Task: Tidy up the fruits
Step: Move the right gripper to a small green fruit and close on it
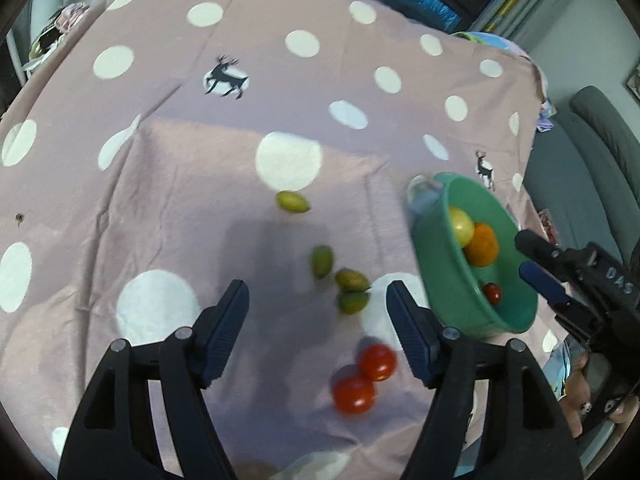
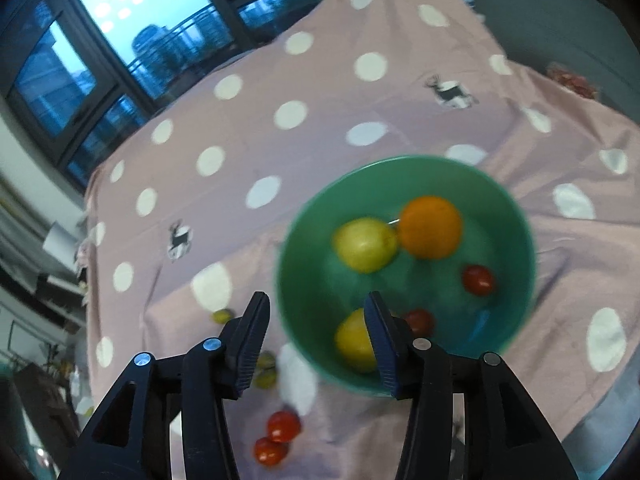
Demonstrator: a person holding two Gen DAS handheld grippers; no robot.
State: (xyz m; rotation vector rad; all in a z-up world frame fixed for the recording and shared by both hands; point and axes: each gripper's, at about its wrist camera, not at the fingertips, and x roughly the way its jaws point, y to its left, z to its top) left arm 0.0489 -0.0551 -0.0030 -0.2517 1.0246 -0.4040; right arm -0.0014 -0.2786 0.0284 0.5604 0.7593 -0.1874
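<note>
A green bowl (image 2: 516, 208) stands on the pink dotted cloth and holds an orange (image 2: 430, 227), two yellow fruits (image 2: 366, 245), and two small tomatoes (image 2: 478, 279). It also shows in the left wrist view (image 1: 444, 264). My right gripper (image 2: 318, 330) is open and empty over the bowl's near rim; it shows at the right of the left wrist view (image 1: 534, 258). My left gripper (image 1: 318, 304) is open and empty above loose fruit: several green olive-like fruits (image 1: 322, 261) and two red tomatoes (image 1: 378, 361) on the cloth.
The pink cloth with white dots (image 1: 200, 128) covers the table. A grey sofa (image 1: 592, 168) lies beyond its right edge. Windows (image 2: 120, 40) stand behind the table. Clutter sits at the far left (image 1: 60, 24).
</note>
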